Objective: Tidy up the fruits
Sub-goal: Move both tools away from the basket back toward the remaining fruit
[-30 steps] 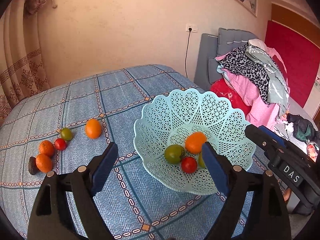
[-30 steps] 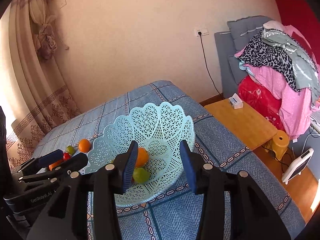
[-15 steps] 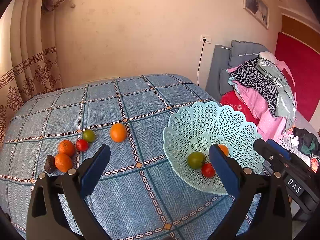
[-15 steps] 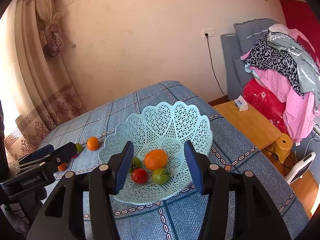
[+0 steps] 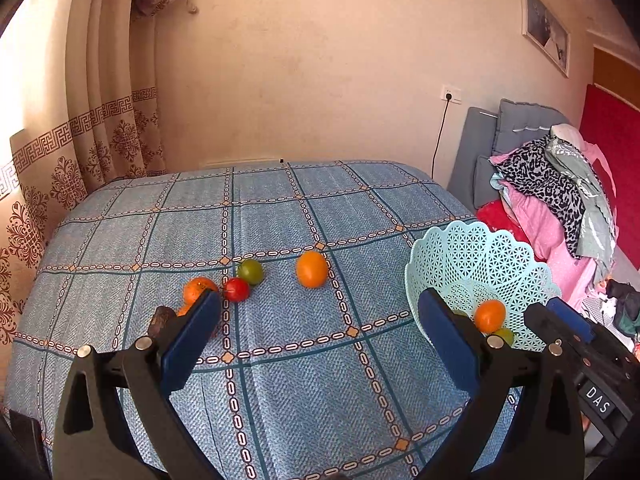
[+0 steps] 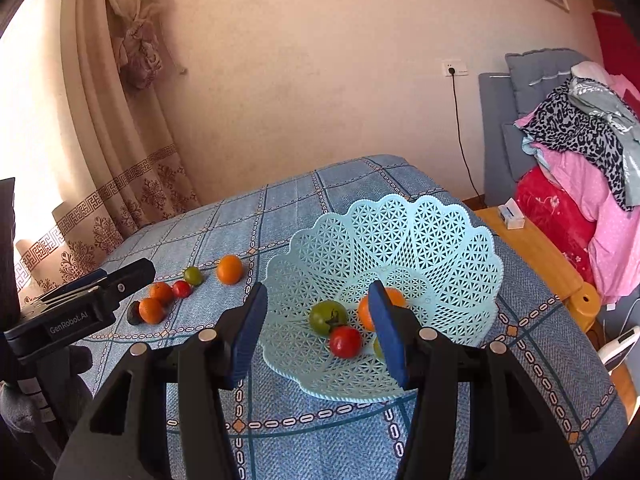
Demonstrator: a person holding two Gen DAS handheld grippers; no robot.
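Left gripper (image 5: pixel 316 336) hangs over the blue checked bedspread (image 5: pixel 280 380), blue pads spread wide with nothing between them, and the right gripper (image 6: pixel 316 332) is likewise splayed and empty, poised at the near rim of the pale blue lattice basket (image 6: pixel 448 240). Inside that basket, from the right wrist view: a green tomato (image 6: pixel 328 317) at about 9 o'clock of the bowl's floor, a red tomato (image 6: pixel 345 341) just beside it toward 6 o'clock, an orange (image 6: pixel 394 298) toward 3 o'clock partly behind the right pad, and a sliver of yellow-green fruit (image 6: pixel 378 348) peeking out beside that same pad. Out on the cloth, well apart from the basket at its 9 o'clock, the loose fruit waits: a lone orange (image 5: pixel 312 269) nearest the basket, then a green tomato (image 5: pixel 250 271) touching a red tomato (image 5: pixel 236 289), then an orange (image 5: pixel 196 289) partly hidden by the left gripper's left pad. The right wrist view shows one more orange (image 6: pixel 151 310) there, with a small dark lump (image 6: pixel 133 314) just beside it; what that lump is, I cannot tell. A patterned curtain (image 5: pixel 80 140) hangs at 10 o'clock, and a heap of clothes (image 5: pixel 560 184) sits at 3 o'clock beyond the bed.
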